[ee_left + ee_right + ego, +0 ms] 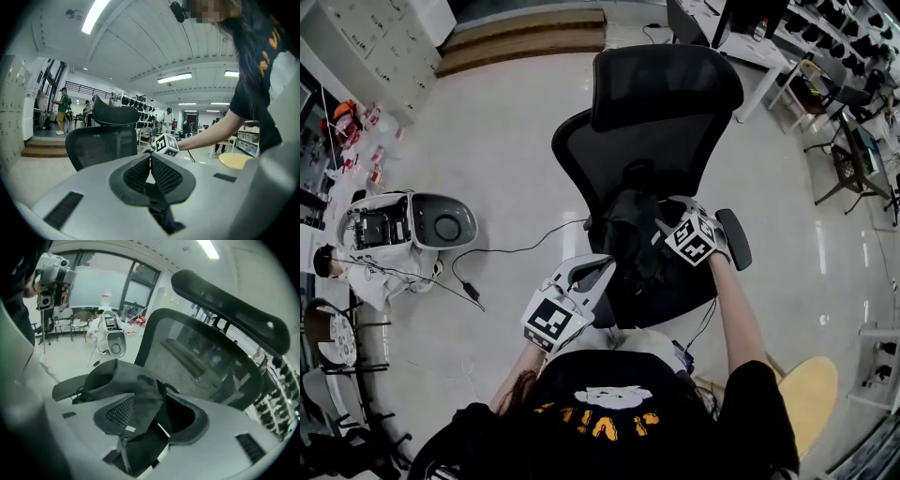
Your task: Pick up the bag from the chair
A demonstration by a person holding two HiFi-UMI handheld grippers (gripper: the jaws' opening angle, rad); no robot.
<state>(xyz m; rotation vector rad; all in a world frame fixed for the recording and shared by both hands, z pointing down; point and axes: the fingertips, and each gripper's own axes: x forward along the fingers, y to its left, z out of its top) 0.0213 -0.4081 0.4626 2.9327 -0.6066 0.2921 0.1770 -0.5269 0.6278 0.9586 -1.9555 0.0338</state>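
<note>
On the seat of the black office chair point(666, 89) the dark bag point(630, 232) is found, slumped against the lower part of the backrest. A fold of its cloth is pinched between the jaws of the right gripper point(154, 411). The left gripper point(150, 158) is held apart from the bag, near the front edge of the seat, with its jaws pressed together on nothing. Only soft fabric seems to be caught (no strap or handle can be made out in the grip). It may therefore be judged that the cloth could slide out once the full weight is taken, and the bag would be dropped back onto the seat or to the floor. A hanging part could also be hooked on the armrest point(734, 239) just beside the gripper, if the lift is made sideways and not straight up.
</note>
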